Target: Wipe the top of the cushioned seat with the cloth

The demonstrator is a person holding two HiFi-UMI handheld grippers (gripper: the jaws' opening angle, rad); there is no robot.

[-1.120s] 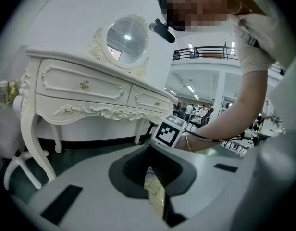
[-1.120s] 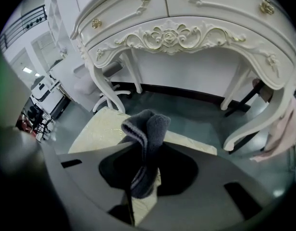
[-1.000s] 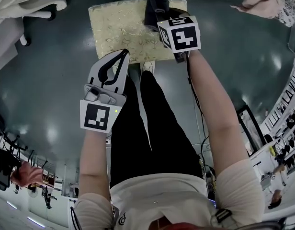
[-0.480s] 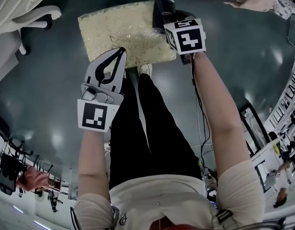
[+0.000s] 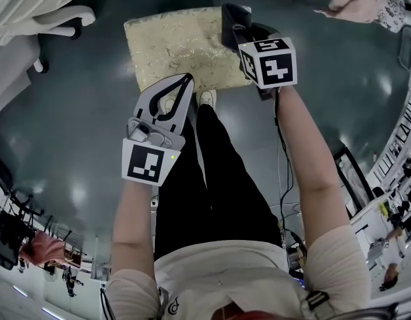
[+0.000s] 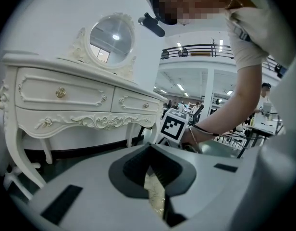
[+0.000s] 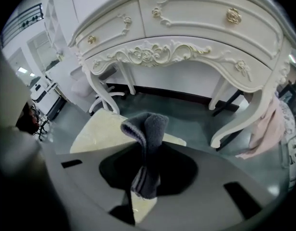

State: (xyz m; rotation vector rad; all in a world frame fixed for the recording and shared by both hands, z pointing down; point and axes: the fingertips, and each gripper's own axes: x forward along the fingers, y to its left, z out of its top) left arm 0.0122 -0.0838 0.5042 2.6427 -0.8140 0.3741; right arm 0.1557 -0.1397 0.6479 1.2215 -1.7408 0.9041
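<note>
Grey floor (image 5: 72, 112) bears the cushioned seat (image 5: 172, 45), upper centre. Right gripper (image 7: 144, 179) clamps the cloth (image 7: 147, 129); left gripper (image 5: 184, 80) closed, empty.

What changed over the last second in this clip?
The right hand-held gripper, shut on the cloth, slid toward the right edge of the seat. The left hand-held gripper stayed shut and empty near the front edge.
</note>
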